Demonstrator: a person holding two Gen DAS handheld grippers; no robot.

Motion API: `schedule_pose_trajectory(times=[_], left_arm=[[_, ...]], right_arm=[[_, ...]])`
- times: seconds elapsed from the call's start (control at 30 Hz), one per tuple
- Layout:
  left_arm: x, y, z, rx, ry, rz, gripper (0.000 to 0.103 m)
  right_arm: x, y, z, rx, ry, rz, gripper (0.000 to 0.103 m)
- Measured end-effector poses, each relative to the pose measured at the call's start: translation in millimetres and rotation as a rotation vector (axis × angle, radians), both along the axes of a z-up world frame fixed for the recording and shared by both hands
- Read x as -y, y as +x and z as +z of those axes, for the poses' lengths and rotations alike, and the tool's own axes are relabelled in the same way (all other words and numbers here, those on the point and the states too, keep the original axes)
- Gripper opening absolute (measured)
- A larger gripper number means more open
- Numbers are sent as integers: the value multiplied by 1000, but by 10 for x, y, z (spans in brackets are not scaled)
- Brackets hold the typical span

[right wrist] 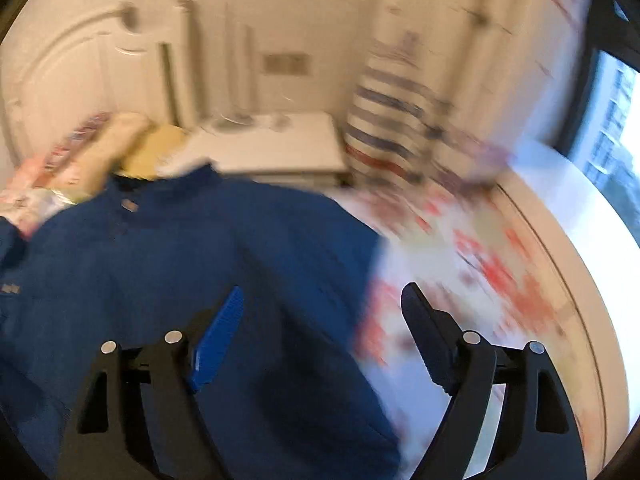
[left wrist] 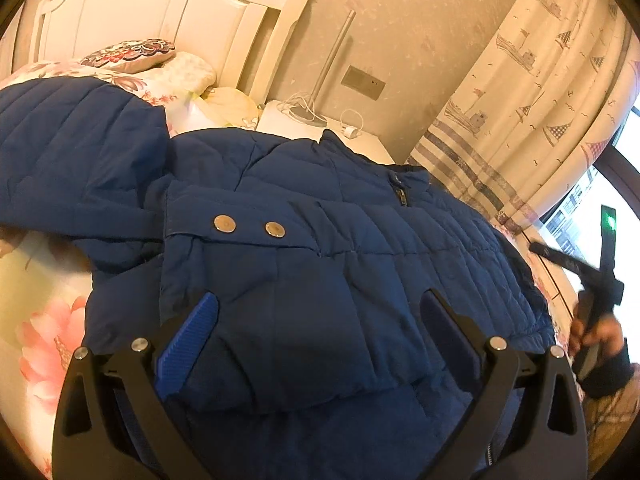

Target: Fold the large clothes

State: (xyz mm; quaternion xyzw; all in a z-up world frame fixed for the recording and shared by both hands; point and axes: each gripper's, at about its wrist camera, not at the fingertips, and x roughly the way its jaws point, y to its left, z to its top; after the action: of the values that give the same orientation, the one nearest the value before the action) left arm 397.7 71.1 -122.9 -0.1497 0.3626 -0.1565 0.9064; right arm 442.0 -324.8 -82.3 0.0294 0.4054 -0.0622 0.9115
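Both tongs, left [left wrist: 320, 312] and right [right wrist: 322, 308], hang spread wide and empty over the blue jacket [left wrist: 304, 248] on the bed [left wrist: 36, 280]. One sleeve looks folded across the front; hood and body remain unfolded.

White headboard [left wrist: 132, 12], nightstand [left wrist: 316, 128], boat-print curtain [left wrist: 540, 92], bright window [right wrist: 616, 120].

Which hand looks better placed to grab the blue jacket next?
Probably the left. The left gripper hangs open right over the jacket, near its hem. The right gripper, also open, straddles the jacket's side edge, half over the bedsheet.
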Motion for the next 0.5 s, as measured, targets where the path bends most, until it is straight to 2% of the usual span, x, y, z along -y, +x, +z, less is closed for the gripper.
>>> schedule_pose_trajectory(times=[0.1, 0.13, 0.17, 0.2, 0.23, 0.27, 0.33, 0.4, 0.5], left_arm=[[-42, 14, -18, -8, -30, 0, 100], [-56, 17, -23, -10, -39, 0, 100], [-72, 19, -29, -11, -51, -1, 100], [-87, 22, -35, -13, -63, -1, 100], [-92, 23, -37, -14, -67, -1, 100], [-93, 21, -36, -13, -69, -1, 100], [-89, 21, -39, -13, -67, -1, 100], [-87, 21, -40, -13, -67, -1, 101], [-103, 8, -36, -8, -83, -1, 101]], right_arm=[[-154, 445, -296, -134, 13, 68, 75], [-159, 511, -386, -155, -21, 59, 78], [-129, 574, -496, -183, -45, 43, 87], [33, 599, -597, -210, 24, -16, 97], [134, 566, -603, -218, 91, -63, 97], [198, 489, -558, -214, 124, -120, 94], [121, 290, -400, -151, 127, -107, 91], [-140, -6, -241, -66, 81, -16, 91], [-557, -307, -276, -71, 14, 136, 91]])
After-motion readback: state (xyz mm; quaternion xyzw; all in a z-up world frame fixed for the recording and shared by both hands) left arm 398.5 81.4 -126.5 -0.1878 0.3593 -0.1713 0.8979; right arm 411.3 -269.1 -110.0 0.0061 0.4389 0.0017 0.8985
